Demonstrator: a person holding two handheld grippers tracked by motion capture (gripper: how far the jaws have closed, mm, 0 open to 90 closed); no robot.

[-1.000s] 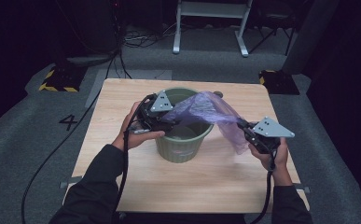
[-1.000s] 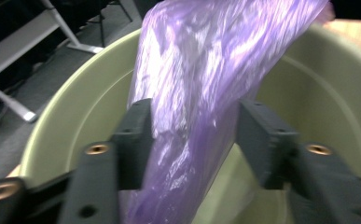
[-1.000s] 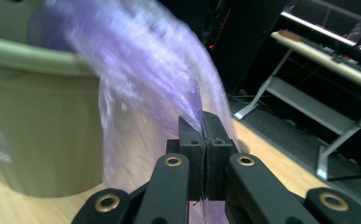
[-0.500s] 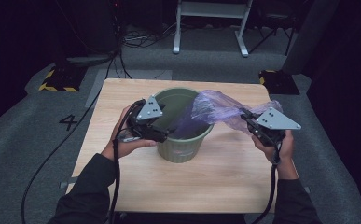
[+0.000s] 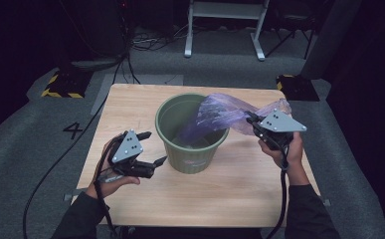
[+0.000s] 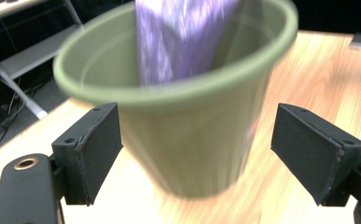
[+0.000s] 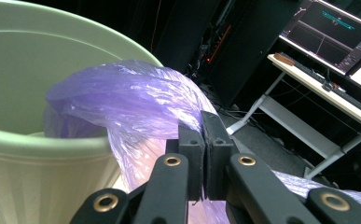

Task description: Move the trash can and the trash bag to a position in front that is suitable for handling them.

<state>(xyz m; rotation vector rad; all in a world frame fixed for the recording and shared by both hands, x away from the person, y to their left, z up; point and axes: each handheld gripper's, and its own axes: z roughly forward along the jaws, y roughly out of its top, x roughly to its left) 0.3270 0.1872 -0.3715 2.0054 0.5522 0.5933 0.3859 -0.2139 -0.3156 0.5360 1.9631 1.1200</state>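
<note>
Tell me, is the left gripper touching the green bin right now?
Apart. In the high view the left gripper sits beside the green bin with bare table between them; the left gripper view shows its jaws spread wide, clear of the bin's wall.

You work at a wooden table (image 5: 130, 107) on grey carpet (image 5: 31, 134), and the room around you is dark. A "4" (image 5: 73, 130) is marked on the floor to your left. Two black blocks with yellow-black striped edges (image 5: 63, 84) (image 5: 295, 85) sit by the far corners. Beyond the table stands a white frame (image 5: 225, 27), with cables (image 5: 147, 42) on the floor beside it. The right gripper view shows a desk (image 7: 327, 93) with lit monitors (image 7: 329, 28) (its legs are white).
</note>
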